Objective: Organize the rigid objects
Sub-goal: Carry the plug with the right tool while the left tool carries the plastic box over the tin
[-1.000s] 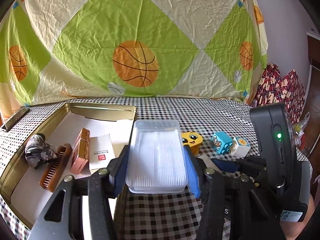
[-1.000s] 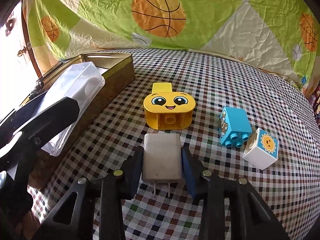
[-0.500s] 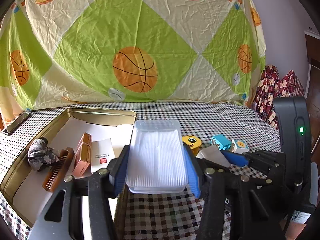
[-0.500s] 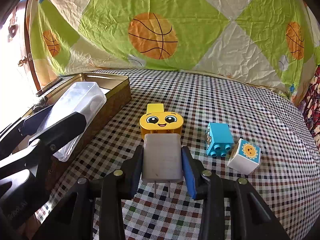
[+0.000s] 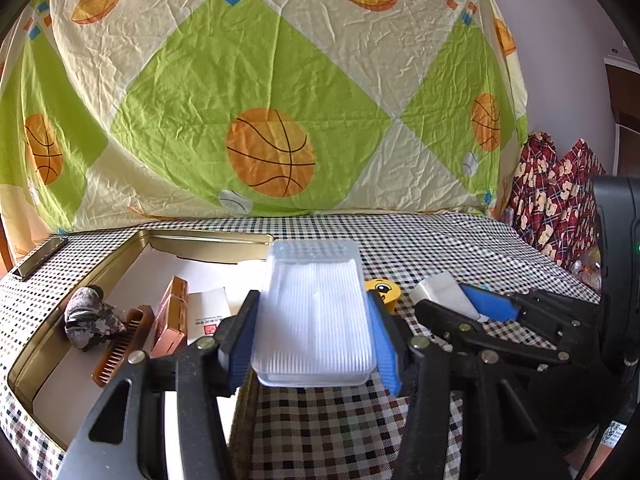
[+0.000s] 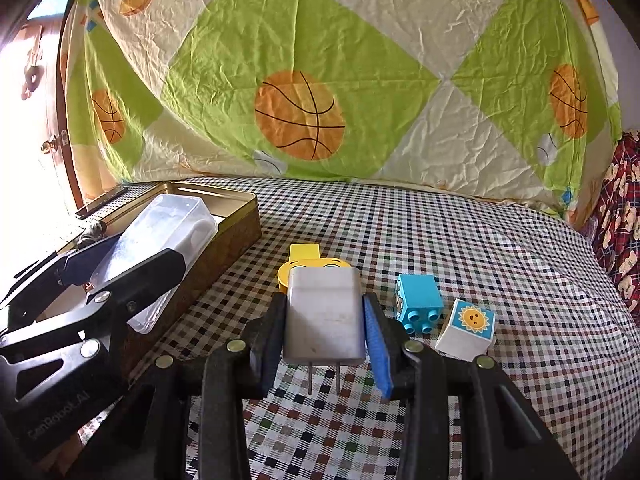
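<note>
The white charger (image 6: 325, 316) is clamped between the pads of the right gripper (image 6: 326, 320), prongs pointing back toward the camera, and against the frames of a second ago it is carried higher: the yellow face block (image 6: 305, 260), then seen whole ahead of the charger, is now mostly hidden behind its top edge, and the blue block (image 6: 419, 303) and the sun cube (image 6: 466, 329) lie just to the right of the jaws rather than ahead of them. From the left wrist view the charger is seen drawn in to the right of the left gripper (image 5: 314, 330), nearer than before. The left gripper is closed on the clear plastic box (image 5: 314, 312), and that grip and its place are unchanged; the box is held over the near right wall of the gold tin (image 5: 208, 236), which lies ahead and to the left with the comb (image 5: 122, 346), the pink case (image 5: 170, 316) and the wrapped bundle (image 5: 90, 318) inside. It is judged that both items are lifted and ready for the tin, the box nearest; the three toy blocks are not yet gathered from the checked cloth (image 6: 500, 248).
</note>
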### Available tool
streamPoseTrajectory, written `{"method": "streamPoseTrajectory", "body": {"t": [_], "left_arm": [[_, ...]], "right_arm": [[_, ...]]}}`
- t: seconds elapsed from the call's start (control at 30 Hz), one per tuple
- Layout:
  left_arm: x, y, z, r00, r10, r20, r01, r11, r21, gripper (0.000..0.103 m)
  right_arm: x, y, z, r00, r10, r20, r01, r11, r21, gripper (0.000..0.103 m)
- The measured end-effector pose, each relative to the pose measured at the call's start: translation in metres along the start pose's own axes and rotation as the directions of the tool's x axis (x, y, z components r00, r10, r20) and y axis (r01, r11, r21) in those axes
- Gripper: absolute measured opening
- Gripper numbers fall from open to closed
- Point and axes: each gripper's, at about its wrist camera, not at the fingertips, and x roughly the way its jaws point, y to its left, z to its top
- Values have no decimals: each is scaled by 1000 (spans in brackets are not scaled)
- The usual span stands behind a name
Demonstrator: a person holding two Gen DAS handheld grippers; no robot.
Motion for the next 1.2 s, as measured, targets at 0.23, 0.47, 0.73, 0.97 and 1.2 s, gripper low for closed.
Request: {"method": "streamPoseTrajectory", "body": {"t": [0.23, 0.47, 0.73, 0.97, 1.2], "left_arm": [[-6, -3, 0, 1000, 8, 29, -9, 1000, 17, 51], [-11, -4, -1, 998, 16, 56, -17, 1000, 25, 51], [-15, -6, -1, 997, 21, 79, -23, 999, 29, 51], [-20, -7, -2, 994, 26, 102, -29, 999, 30, 51], [-24, -7, -1, 991, 34, 126, -38, 999, 28, 51]], "right_arm": [[-5, -2, 0, 999, -6, 31, 6, 1000, 8, 40], [-15, -4, -3, 996, -16, 87, 14, 1000, 21, 40], [-24, -6, -3, 991, -21, 135, 16, 999, 36, 40], [-30, -9, -4, 986, -24, 163, 17, 999, 46, 40], [-34, -11, -4, 982, -27, 185, 16, 998, 61, 40]]}}
